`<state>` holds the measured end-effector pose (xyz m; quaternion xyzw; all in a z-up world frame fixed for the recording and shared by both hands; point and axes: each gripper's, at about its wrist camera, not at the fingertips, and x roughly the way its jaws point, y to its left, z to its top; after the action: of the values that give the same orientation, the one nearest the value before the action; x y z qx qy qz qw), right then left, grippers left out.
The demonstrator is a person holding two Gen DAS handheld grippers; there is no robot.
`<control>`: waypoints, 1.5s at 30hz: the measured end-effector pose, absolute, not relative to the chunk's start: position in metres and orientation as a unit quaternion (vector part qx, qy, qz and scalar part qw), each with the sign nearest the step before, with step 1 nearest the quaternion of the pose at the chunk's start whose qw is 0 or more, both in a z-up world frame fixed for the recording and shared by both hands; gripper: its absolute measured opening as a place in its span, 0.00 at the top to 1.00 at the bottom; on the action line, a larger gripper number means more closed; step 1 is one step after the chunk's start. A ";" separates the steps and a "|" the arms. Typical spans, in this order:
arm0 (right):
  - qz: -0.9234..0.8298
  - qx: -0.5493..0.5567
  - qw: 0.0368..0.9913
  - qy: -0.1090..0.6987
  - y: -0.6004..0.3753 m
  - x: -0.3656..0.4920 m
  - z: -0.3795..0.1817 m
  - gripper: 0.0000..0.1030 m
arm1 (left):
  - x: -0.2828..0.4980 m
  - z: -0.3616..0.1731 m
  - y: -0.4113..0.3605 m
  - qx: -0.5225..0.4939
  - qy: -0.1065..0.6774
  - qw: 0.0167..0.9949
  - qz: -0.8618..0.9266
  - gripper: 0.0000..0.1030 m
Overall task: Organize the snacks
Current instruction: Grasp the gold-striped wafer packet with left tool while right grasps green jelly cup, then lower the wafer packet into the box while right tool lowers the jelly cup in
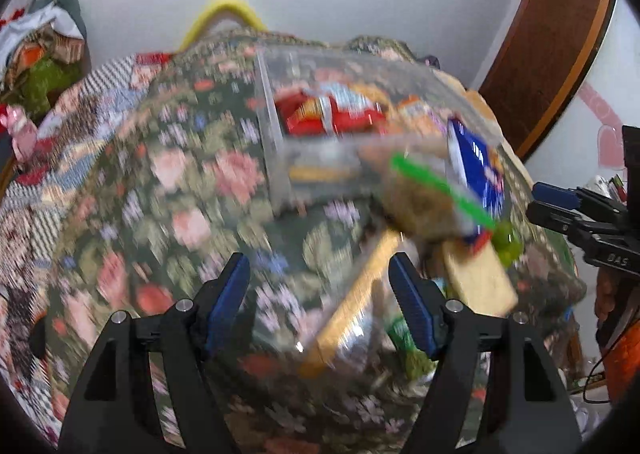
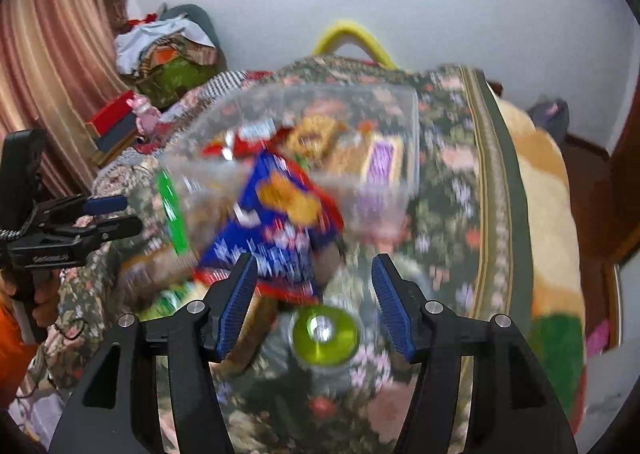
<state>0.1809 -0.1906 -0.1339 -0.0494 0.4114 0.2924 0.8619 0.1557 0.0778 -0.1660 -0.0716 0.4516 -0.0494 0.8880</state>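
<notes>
While both views blur, the left tongs (image 1: 320,274) and right tongs (image 2: 314,274) stand apart, holding nothing, above the floral green bedspread (image 1: 180,182). On it rests a clear plastic box (image 1: 276,142) with snack packets; a blue-and-red snack packet (image 2: 276,222) leans against it, near a round green-lidded cup (image 2: 324,334).

On the bedspread (image 2: 452,190), a clear bin (image 2: 404,106) with snack packets (image 1: 328,110) inside — more packets (image 2: 276,214) before it, a round cup (image 2: 324,330) nearest.
</notes>
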 end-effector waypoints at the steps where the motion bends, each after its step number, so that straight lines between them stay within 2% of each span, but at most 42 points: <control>1: 0.290 -0.051 0.860 0.416 -0.191 0.179 -0.138 0.46 | 0.155 -0.173 0.075 -0.073 0.460 0.883 -0.052 0.30; 11: 0.277 -0.028 0.846 0.456 -0.199 0.183 -0.169 0.46 | 0.175 -0.203 0.048 -0.070 0.481 0.871 -0.074 0.30; 14: 0.278 -0.020 0.846 0.456 -0.198 0.183 -0.172 0.46 | 0.178 -0.210 0.046 -0.081 0.484 0.868 -0.074 0.33; 16: 0.278 -0.019 0.846 0.455 -0.195 0.181 -0.174 0.46 | 0.174 -0.211 0.047 -0.087 0.476 0.873 -0.069 0.38; 20: 0.279 -0.017 0.844 0.459 -0.191 0.178 -0.179 0.57 | 0.167 -0.209 0.047 -0.091 0.471 0.875 -0.071 0.52; 22: 0.278 -0.016 0.846 0.455 -0.191 0.175 -0.178 0.57 | 0.163 -0.205 0.046 -0.085 0.468 0.877 -0.073 0.62; 24: 0.277 -0.015 0.848 0.451 -0.192 0.174 -0.176 0.58 | 0.157 -0.200 0.047 -0.079 0.463 0.880 -0.069 0.65; 34: 0.275 -0.002 0.856 0.438 -0.206 0.168 -0.163 0.58 | 0.131 -0.181 0.061 -0.090 0.449 0.888 -0.043 0.66; 45: 0.271 0.012 0.879 0.393 -0.216 0.171 -0.129 0.58 | 0.126 -0.136 0.071 -0.088 0.396 0.913 -0.027 0.66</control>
<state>0.1706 -0.2157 -0.1287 0.0118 0.3926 0.2709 0.8788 0.1259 0.0710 -0.1356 -0.0876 0.3965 -0.0268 0.9135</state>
